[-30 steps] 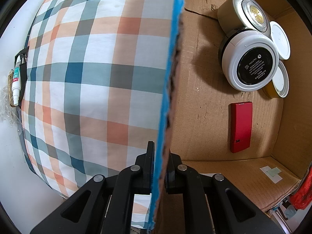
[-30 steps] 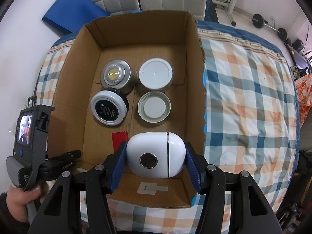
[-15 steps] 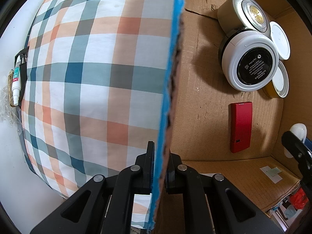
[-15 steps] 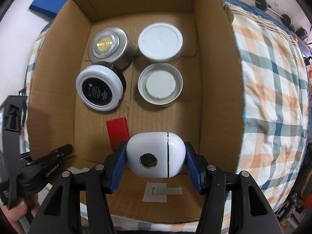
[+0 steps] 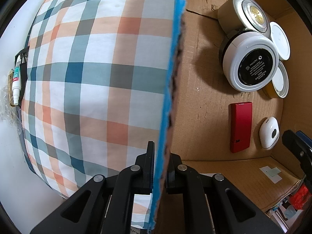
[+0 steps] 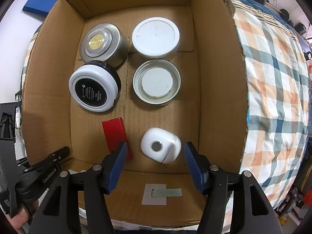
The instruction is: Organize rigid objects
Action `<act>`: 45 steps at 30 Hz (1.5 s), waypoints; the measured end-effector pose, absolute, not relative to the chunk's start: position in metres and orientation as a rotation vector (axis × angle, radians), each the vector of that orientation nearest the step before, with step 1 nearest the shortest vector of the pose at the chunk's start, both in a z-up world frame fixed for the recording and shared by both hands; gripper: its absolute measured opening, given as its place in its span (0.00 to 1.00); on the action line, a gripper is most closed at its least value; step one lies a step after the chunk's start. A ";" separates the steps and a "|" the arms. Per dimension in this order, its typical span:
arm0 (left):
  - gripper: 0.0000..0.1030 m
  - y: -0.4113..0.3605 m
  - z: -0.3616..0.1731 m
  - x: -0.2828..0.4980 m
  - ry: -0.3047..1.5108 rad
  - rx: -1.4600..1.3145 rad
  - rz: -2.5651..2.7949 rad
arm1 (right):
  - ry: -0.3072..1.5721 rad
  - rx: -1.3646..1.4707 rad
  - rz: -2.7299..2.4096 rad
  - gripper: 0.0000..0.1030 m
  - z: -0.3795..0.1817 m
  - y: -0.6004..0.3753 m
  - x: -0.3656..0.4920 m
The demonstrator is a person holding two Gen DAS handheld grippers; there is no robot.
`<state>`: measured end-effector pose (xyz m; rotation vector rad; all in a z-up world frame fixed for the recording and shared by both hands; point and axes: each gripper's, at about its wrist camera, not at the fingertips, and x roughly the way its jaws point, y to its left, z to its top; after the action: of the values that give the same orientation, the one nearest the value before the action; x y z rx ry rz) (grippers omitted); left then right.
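The right gripper (image 6: 155, 161) hangs over the near end of the cardboard box (image 6: 218, 89), its blue-padded jaws having just been opening — the white pod-shaped case (image 6: 160, 148) lies between them on the box floor, clear of both pads. Just left of it lies a flat red case (image 6: 115, 134). The left gripper (image 5: 159, 167) has its jaws closed on the box's left wall, pinching the blue-edged cardboard. Farther in stand four round containers: a white jar with a black label (image 6: 93, 88) and an open metal lid (image 6: 157, 81), then a silver tin (image 6: 102, 42) and a white lid (image 6: 155, 37) — all near the far wall. The box rests on a plaid bedcover (image 6: 276, 89).
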<state>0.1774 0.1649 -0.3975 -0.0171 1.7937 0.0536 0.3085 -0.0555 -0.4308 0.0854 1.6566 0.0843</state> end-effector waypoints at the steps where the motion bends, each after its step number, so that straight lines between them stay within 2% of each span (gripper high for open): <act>1: 0.07 0.165 -0.396 0.177 1.791 -0.014 0.056 | 1.660 0.098 0.092 0.71 -0.430 -0.056 0.309; 2: 0.08 0.165 -0.394 0.177 1.789 -0.011 0.060 | 1.660 0.104 0.094 0.74 -0.429 -0.057 0.310; 6: 0.11 0.163 -0.373 0.176 1.756 0.002 0.073 | 1.651 0.122 0.104 0.75 -0.423 -0.061 0.310; 7: 0.17 0.162 -0.364 0.175 1.732 0.019 0.084 | 1.644 0.123 0.108 0.76 -0.420 -0.062 0.310; 12: 0.35 0.157 -0.326 0.175 1.633 0.060 0.092 | 1.596 0.137 0.117 0.81 -0.399 -0.070 0.307; 15: 0.54 0.153 -0.307 0.173 1.586 0.047 0.081 | 1.565 0.144 0.119 0.82 -0.384 -0.073 0.307; 19: 0.80 0.146 -0.283 0.173 1.521 0.023 0.057 | 1.529 0.144 0.121 0.88 -0.361 -0.084 0.302; 22: 0.87 0.137 -0.269 0.173 1.483 0.024 0.029 | 1.516 0.137 0.120 1.00 -0.344 -0.088 0.296; 24: 0.93 0.132 -0.258 0.173 1.465 0.024 0.016 | 1.505 0.136 0.114 1.00 -0.333 -0.092 0.289; 33: 0.93 0.116 -0.194 0.154 1.359 0.040 -0.017 | 1.425 0.177 0.093 1.00 -0.282 -0.116 0.263; 45: 0.93 0.109 -0.102 0.111 1.238 0.005 -0.024 | 1.222 0.214 0.081 1.00 -0.157 -0.146 0.215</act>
<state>0.1115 0.1091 -0.1023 0.0053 1.2378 -0.0237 0.2151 -0.1457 -0.1569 0.2136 1.2219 0.0811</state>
